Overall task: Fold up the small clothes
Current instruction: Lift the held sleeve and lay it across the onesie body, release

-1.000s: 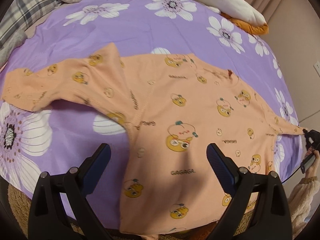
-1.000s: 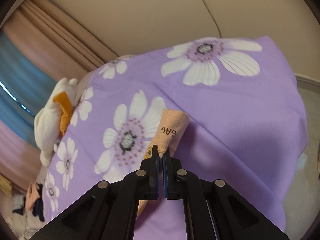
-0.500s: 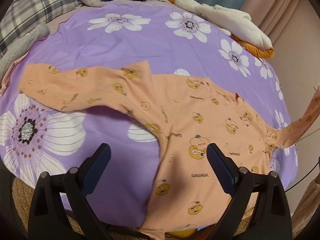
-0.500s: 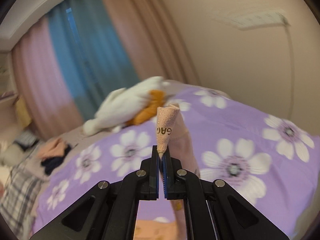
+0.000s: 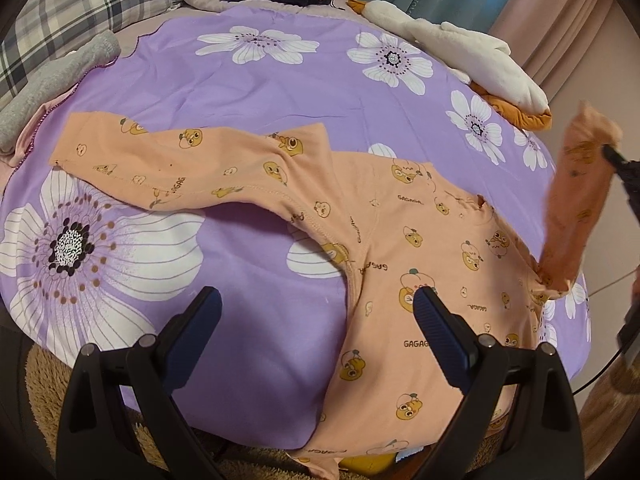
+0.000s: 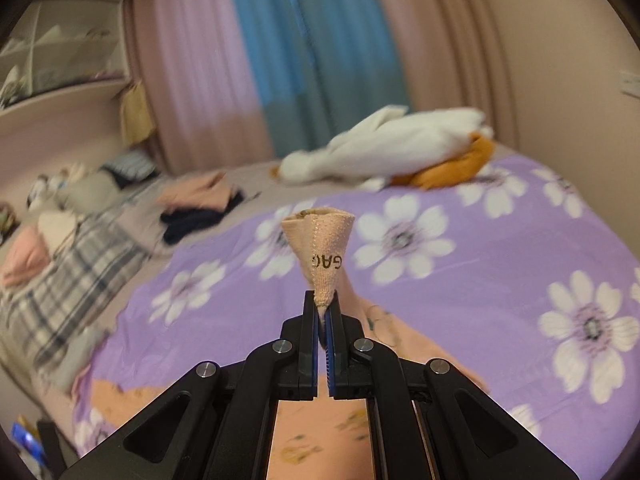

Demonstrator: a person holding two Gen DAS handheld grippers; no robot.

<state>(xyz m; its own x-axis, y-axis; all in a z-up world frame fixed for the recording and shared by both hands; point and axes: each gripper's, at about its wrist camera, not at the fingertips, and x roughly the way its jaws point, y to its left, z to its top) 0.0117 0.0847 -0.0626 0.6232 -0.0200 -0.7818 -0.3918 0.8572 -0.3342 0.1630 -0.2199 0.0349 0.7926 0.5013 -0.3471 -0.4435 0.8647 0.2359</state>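
Up front, the right gripper is clamped on the cuff of the peach shirt, lifting that sleeve at the right; the left gripper hangs apart over the shirt's body, spread on the purple bedsheet.

Soft matt knit shirt (stitched seams) on smooth cotton bedsheet.
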